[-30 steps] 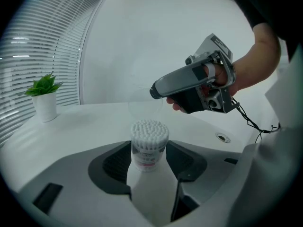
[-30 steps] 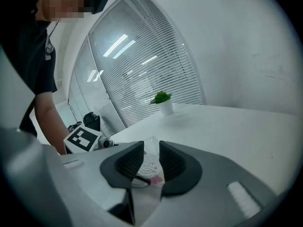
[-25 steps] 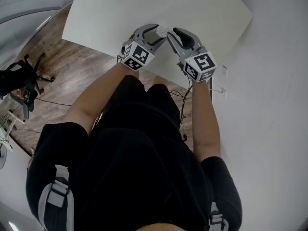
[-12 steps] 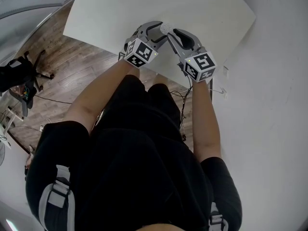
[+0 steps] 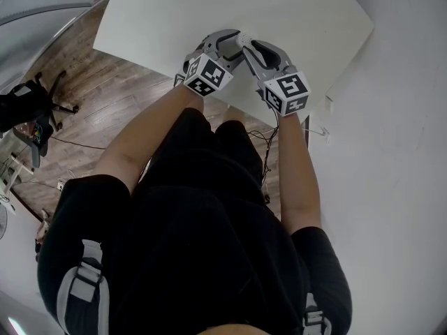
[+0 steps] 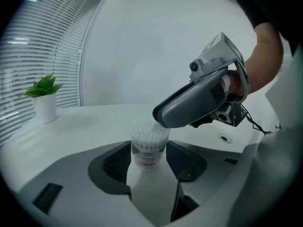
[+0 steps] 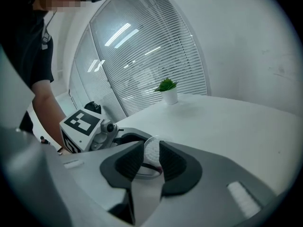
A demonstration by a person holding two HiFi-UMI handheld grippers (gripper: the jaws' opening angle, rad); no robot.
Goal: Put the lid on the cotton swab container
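Here we go: my left gripper (image 6: 150,167) has the cotton swab container (image 6: 149,146) clamped upright by its clear sides, at the near edge of the white table (image 5: 300,16), though I can't tell whether it rests there. My right gripper (image 7: 151,161) is closed on a small pale round piece that I take to be the lid (image 7: 152,151), pinched at its edge. I'd judge both featherweight: thin hard plastic, slick and a little springy, so a hard squeeze could bow the wall or flick the lid out. The container is best held low on its body with the rim free. The left gripper view shows the right gripper's nose right at the container's top, swabs showing through, but no lid. The right gripper view shows that piece between the pads yet hides the rim. The head view shows only the two tips meeting.
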